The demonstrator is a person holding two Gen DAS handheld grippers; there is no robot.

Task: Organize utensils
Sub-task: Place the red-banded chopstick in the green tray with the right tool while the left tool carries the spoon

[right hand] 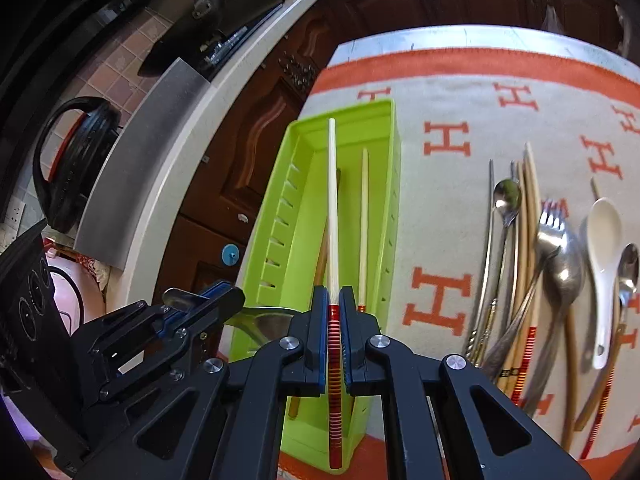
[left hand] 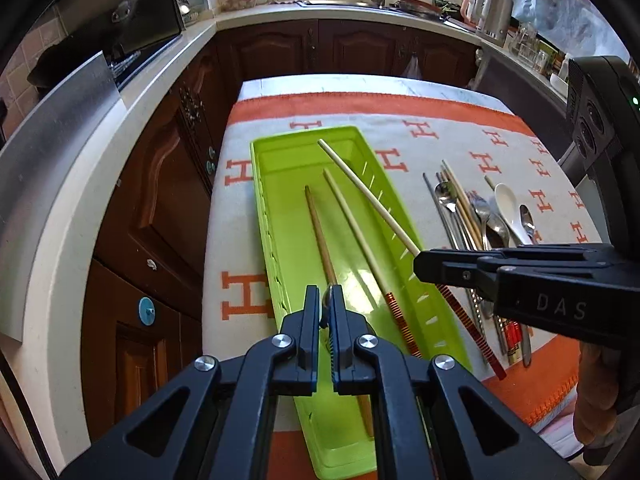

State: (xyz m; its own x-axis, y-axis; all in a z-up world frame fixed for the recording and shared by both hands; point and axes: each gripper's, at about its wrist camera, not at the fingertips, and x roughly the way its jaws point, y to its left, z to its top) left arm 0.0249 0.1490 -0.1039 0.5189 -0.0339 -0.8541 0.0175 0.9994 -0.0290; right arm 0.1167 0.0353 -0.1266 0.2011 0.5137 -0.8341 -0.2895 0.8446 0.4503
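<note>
While both hand-held tools hang over the table, we record the following. We find a long, narrow tray of glossy lime-green plastic, rectangular, with slotted side walls, lying on a woven cream cloth bordered in orange and printed with orange H letters. Two chopsticks lie loose on the tray floor: a darker wooden one and a pale one with an orange-ringed handle. We note the right gripper, matte black with blue pads, clenched on a third chopstick, a slim pale rod whose handle end carries red and gold bands; the pads press on that banded section, and the pale tip reaches out above the tray's far end, clear of its floor. We note the left gripper likewise clamped tight, with a thin piece of polished metal pinched between its pads; in the right wrist view this reads as the handle of a steel utensil whose broad end sits at the tray's near end, though we cannot tell its type. To the right of the tray, well apart, we count a loose heap on the cloth: steel spoons, a steel fork, a glossy white ceramic spoon and several bamboo chopsticks.
</note>
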